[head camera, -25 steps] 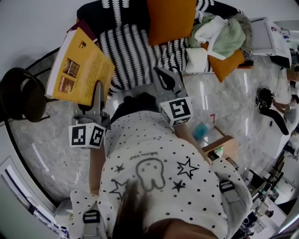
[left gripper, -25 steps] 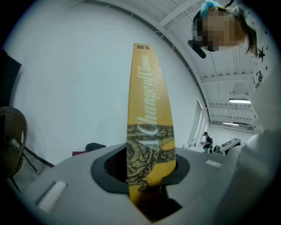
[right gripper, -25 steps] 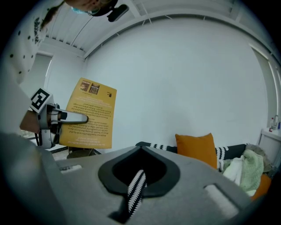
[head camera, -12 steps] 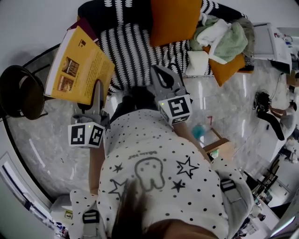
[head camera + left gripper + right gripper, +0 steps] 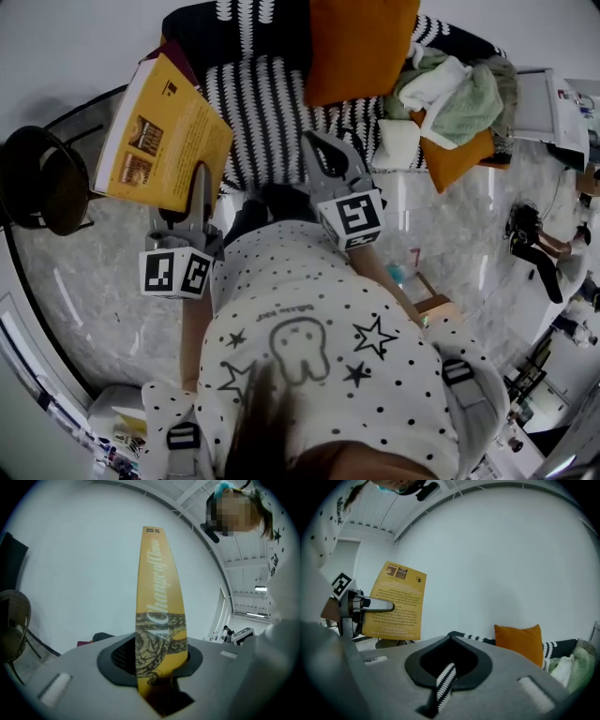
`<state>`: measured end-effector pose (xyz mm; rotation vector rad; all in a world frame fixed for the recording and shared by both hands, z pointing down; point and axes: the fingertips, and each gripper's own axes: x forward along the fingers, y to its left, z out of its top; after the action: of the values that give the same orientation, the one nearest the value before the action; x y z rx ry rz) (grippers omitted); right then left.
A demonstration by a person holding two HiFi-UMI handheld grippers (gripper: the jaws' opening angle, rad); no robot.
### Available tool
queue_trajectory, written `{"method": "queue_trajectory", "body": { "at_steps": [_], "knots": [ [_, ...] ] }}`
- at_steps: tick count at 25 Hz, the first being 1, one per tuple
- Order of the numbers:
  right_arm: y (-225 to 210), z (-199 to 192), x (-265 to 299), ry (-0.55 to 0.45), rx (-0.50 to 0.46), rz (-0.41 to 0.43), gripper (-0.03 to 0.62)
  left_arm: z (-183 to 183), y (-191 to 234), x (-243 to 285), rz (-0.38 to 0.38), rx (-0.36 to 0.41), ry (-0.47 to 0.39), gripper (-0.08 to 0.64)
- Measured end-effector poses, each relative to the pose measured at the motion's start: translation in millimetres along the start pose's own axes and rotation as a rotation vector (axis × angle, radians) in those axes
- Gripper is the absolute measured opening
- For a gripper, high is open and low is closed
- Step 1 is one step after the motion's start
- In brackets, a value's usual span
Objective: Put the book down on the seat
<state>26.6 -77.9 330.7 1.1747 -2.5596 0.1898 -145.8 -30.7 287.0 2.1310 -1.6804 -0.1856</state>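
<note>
A yellow paperback book [image 5: 159, 136] stands in the air left of the seat, a black-and-white striped sofa [image 5: 262, 103]. My left gripper [image 5: 200, 183] is shut on its lower edge; in the left gripper view the book's spine [image 5: 159, 597] rises straight up from between the jaws. My right gripper [image 5: 317, 142] hovers over the sofa's front edge, jaws shut with nothing held. From the right gripper view, the book [image 5: 396, 602] shows at the left with the left gripper [image 5: 370, 604] clamped on it, and the right gripper [image 5: 451, 639] has its tips together.
An orange cushion [image 5: 361, 42] leans on the sofa back. A pile of green and white clothes [image 5: 450, 84] lies over another orange cushion at the right end. A dark round chair [image 5: 37, 178] stands to the left. The floor is pale marble [image 5: 103, 291].
The head camera has shifted a little, so the sofa and cushions sit slightly further right. Both grippers and the book keep their places.
</note>
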Motion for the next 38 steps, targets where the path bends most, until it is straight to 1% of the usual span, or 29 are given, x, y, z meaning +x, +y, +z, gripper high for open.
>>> {"method": "queue_trajectory", "body": {
  "at_steps": [9, 15, 20, 25, 28, 32, 38],
  "knots": [
    [-15.3, -5.3, 0.3, -0.004, -0.016, 0.008, -0.006, -0.2, 2.5, 3.9, 0.048, 0.012, -0.028, 0.15],
    [-30.5, -2.8, 2.0, -0.001, -0.022, 0.034, -0.006, 4.4, -9.0, 14.1, 0.07, 0.008, -0.047, 0.15],
    [-59.4, -7.6, 10.1, 0.017, -0.015, 0.056, -0.006, -1.7, -21.2, 42.8, 0.09, -0.005, -0.042, 0.15],
    [-79.4, -14.6, 14.4, 0.037, 0.015, 0.051, -0.006, -8.6, -29.2, 66.4, 0.084, -0.004, -0.008, 0.15],
    [-87.8, -13.3, 22.2, 0.032, 0.019, 0.04, -0.006, -13.0, -27.5, 79.9, 0.074, -0.008, 0.012, 0.15],
    [-81.7, -8.8, 19.9, 0.024, 0.028, 0.013, -0.006, -11.2, -26.3, 76.8, 0.043, -0.004, 0.039, 0.15],
    [-75.8, -7.5, 17.9, 0.027, 0.036, -0.008, -0.006, -8.8, -26.8, 75.5, 0.007, 0.0, 0.056, 0.15]
  ]
}}
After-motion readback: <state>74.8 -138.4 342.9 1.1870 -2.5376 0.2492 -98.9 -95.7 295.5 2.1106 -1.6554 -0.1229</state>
